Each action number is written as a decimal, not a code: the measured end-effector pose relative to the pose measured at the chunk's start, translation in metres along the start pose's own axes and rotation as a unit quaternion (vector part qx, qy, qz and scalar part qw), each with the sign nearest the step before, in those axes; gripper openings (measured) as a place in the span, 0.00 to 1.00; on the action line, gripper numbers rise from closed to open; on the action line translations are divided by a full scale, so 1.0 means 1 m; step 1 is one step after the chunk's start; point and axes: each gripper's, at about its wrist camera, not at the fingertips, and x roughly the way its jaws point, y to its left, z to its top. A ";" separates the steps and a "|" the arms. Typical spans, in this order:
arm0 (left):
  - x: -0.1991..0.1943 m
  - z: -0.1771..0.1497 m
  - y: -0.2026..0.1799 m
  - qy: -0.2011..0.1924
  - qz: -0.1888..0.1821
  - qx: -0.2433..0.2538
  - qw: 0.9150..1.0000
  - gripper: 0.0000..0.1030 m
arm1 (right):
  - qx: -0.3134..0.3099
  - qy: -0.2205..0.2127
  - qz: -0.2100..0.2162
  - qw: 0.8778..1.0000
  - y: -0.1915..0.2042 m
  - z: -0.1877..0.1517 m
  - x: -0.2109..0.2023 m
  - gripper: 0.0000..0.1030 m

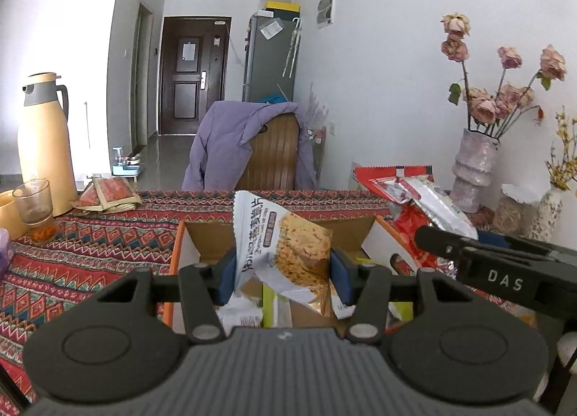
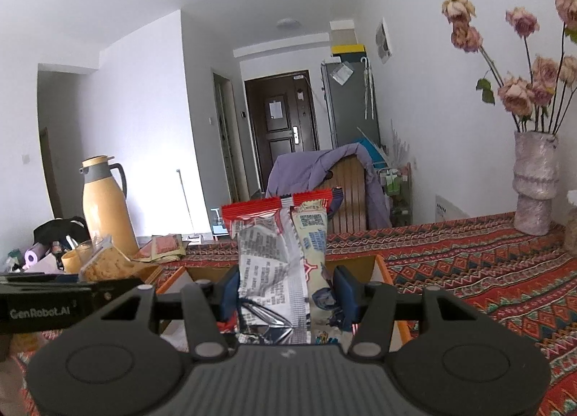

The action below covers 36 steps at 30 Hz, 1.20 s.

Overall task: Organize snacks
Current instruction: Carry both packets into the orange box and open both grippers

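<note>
My left gripper [image 1: 283, 277] is shut on a white oat-crisp snack packet [image 1: 285, 239] and holds it above an open orange-edged cardboard box [image 1: 202, 235] that has other snacks inside. My right gripper [image 2: 285, 293] is shut on red-and-white snack packets [image 2: 277, 246], held upright over the same box [image 2: 382, 268]. The right gripper and its packets [image 1: 414, 192] show at the right of the left wrist view. The left gripper with its oat packet [image 2: 104, 264] shows at the left of the right wrist view.
A patterned red tablecloth [image 1: 90, 242] covers the table. A yellow thermos [image 1: 43, 141], a glass [image 1: 36, 206] and flat red packets [image 1: 108, 194] stand at far left. A vase of dried roses [image 1: 472, 167] stands at right. A chair with a purple jacket [image 1: 252, 149] is behind the table.
</note>
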 end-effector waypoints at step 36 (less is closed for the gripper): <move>0.064 -0.018 0.030 0.026 0.042 -0.041 0.998 1.00 | 0.053 0.095 -0.021 0.994 -0.042 -0.028 0.083 1.00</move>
